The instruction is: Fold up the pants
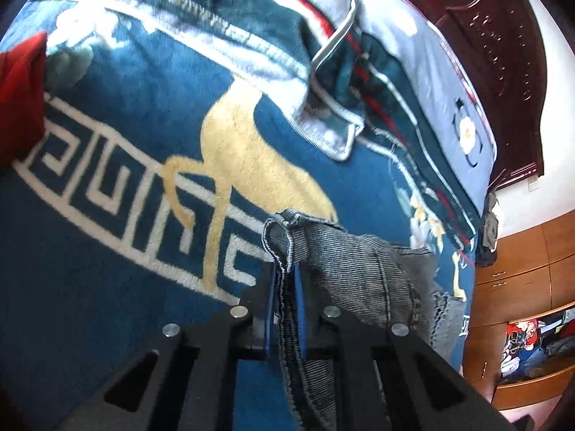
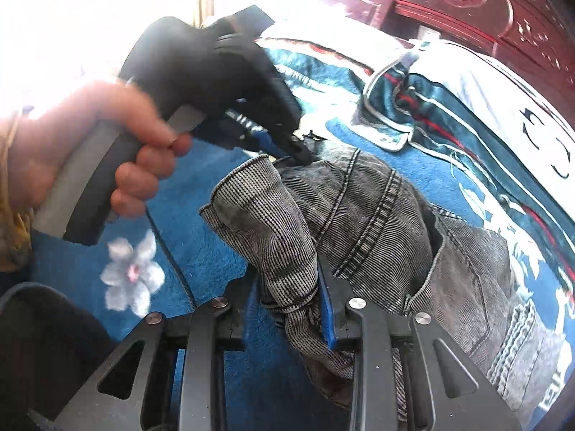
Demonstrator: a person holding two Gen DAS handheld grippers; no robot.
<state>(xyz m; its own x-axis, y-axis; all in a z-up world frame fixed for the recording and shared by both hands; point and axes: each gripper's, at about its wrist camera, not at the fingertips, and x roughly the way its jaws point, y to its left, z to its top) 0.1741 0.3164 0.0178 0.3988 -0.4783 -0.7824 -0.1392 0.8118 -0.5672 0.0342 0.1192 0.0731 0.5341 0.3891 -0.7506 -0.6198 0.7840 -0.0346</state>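
Grey corduroy-like pants [image 1: 359, 265] lie bunched on a blue blanket. My left gripper [image 1: 285, 287] is shut on a stitched edge of the pants, and the cloth hangs down between its blue pads. In the right wrist view the pants [image 2: 377, 208] spread to the right, belt loops and a pocket showing. My right gripper [image 2: 287, 287] is shut on a thick fold of the grey cloth. The left gripper [image 2: 294, 147] shows there too, above and behind, held by a person's hand [image 2: 90, 151], its tips at the far edge of the pants.
The blanket [image 1: 143, 143] has a gold deer and a white key border. A folded quilt [image 1: 413, 72] lies beyond, against a dark red carved headboard [image 1: 503, 54]. A red cloth [image 1: 21, 89] sits at the left edge. Wooden cabinets [image 1: 521, 269] stand to the right.
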